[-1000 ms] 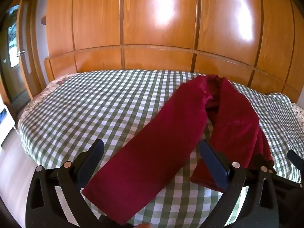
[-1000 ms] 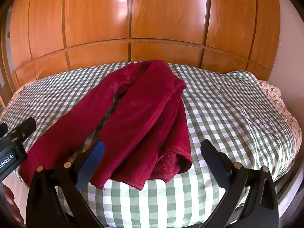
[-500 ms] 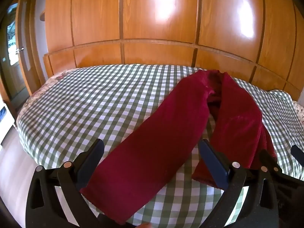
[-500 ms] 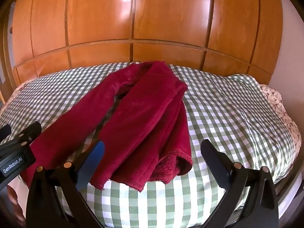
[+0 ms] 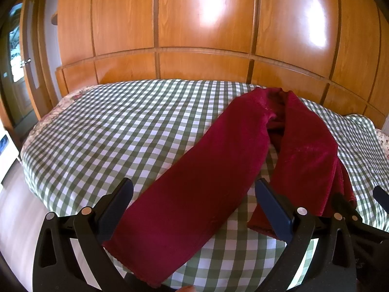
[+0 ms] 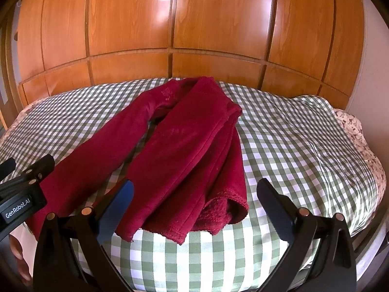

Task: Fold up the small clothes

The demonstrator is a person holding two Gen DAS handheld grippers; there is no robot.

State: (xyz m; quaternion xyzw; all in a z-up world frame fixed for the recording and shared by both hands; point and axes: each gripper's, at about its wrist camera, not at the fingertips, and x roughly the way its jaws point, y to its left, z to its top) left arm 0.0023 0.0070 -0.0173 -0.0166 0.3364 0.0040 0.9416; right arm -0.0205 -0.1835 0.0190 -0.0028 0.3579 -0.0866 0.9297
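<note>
- Red fleece garment [image 6: 184, 150]: it lies spread on the bed [image 6: 304, 146], over the green-and-white checked cover, nearer the front edge of the bed than the wooden panelled wall [image 6: 194, 24] behind it.
- One long strip of the garment [image 5: 194, 194] runs from the garment's far end down towards the bed's front edge; a second, thicker part [image 5: 306, 155] lies just beside it, and the two meet at the far end.
- What kind of garment it is (sleeves or legs) is hard to tell from either view.
- Left hand-held gripper [image 5: 194, 209]: its blue-padded jaws stand wide apart above the near end of the long strip, holding nothing; whether the pads touch the cloth cannot be made out.
- Right hand-held gripper [image 6: 194, 209]: jaws likewise spread wide and empty, over the bunched, folded-over near end of the thicker part.
- The long strip's lowest tip is cut off by the bottom of the left wrist view.
- Only the right wrist view shows the turned-up hem with its fuzzy underside [image 6: 218, 213], plus the left gripper's body at the left edge of the frame.
- Only the left wrist view shows a door [image 5: 17, 73] left of the bed (dim and distorted).
</note>
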